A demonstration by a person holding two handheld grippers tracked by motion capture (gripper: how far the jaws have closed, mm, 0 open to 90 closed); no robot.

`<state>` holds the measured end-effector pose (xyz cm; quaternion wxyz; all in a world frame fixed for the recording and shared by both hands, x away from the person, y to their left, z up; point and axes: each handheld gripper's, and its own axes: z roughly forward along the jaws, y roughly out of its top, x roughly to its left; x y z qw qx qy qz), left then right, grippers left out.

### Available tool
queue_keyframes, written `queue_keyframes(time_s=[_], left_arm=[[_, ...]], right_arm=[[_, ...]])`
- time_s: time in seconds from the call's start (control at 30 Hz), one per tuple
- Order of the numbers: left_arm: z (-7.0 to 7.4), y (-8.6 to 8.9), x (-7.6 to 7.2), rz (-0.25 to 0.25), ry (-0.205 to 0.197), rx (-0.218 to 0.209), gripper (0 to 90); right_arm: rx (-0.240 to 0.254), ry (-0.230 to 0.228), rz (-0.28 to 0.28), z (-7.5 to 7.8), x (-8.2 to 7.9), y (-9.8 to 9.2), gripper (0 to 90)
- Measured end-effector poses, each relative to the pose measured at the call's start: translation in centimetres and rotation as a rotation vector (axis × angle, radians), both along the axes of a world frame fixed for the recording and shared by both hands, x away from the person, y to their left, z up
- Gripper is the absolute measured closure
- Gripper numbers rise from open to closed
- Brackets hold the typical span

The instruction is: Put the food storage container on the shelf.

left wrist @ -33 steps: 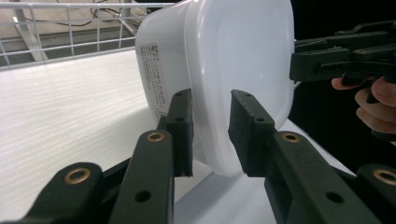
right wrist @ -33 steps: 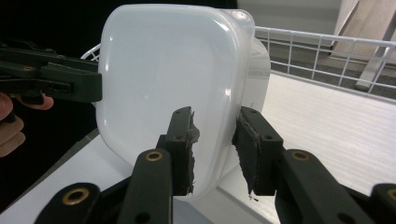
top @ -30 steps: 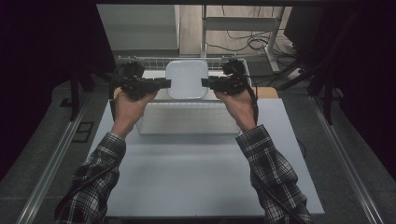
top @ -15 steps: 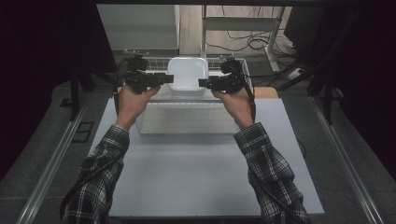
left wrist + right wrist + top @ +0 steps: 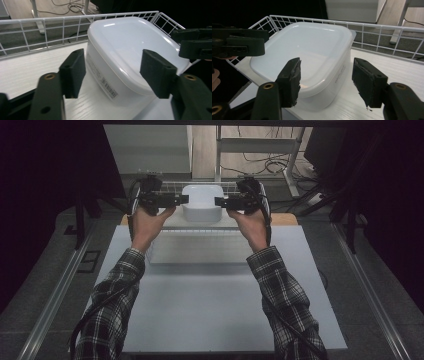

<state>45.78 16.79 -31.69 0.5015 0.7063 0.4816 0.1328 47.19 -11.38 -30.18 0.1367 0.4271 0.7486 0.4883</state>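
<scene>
My fingers are off the tub on both sides right now. From the high view, my left gripper point(image 5: 181, 199) and right gripper point(image 5: 222, 201) sit either side of the white lidded plastic container point(image 5: 202, 201), which stands in the white wire basket point(image 5: 170, 185) at the far end of the desk point(image 5: 200, 300). Both sets of jaws have just been opening, with nothing clamped.

Left gripper view: my fingers point(image 5: 73, 72) stand apart around the near corner of the container point(image 5: 130, 47), not pressing on it. There's a barcode sticker point(image 5: 109, 88) low on the wall and a strip of fine print along the rim, too small to read.

Right gripper view: same deal, fingers point(image 5: 291, 78) spread, container point(image 5: 312, 47) between and beyond them. Faint embossed lettering on the side wall, can't make it out.

Looks light, stiff-ish but glossy and slippery, so I'd pinch under the lid rim on opposite sides.
</scene>
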Motion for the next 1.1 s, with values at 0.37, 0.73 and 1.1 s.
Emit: queue_keyframes(time_s=[0.37, 0.73, 1.1], left_arm=[[0.3, -0.2, -1.3, -0.118, -0.042, -0.016, 15.1], [-0.8, -0.7, -3.5, -0.214, -0.091, 0.022, 6.2], [-1.9, -0.5, -5.6, -0.239, -0.124, 0.059, 5.7]], right_arm=[[-0.018, -0.062, 0.048, -0.2, -0.7, -0.2, 14.6], [-0.013, -0.094, 0.120, -1.2, -2.8, -1.0, 5.4], [-0.060, -0.118, 0.155, -2.1, -4.5, -1.6, 5.0]])
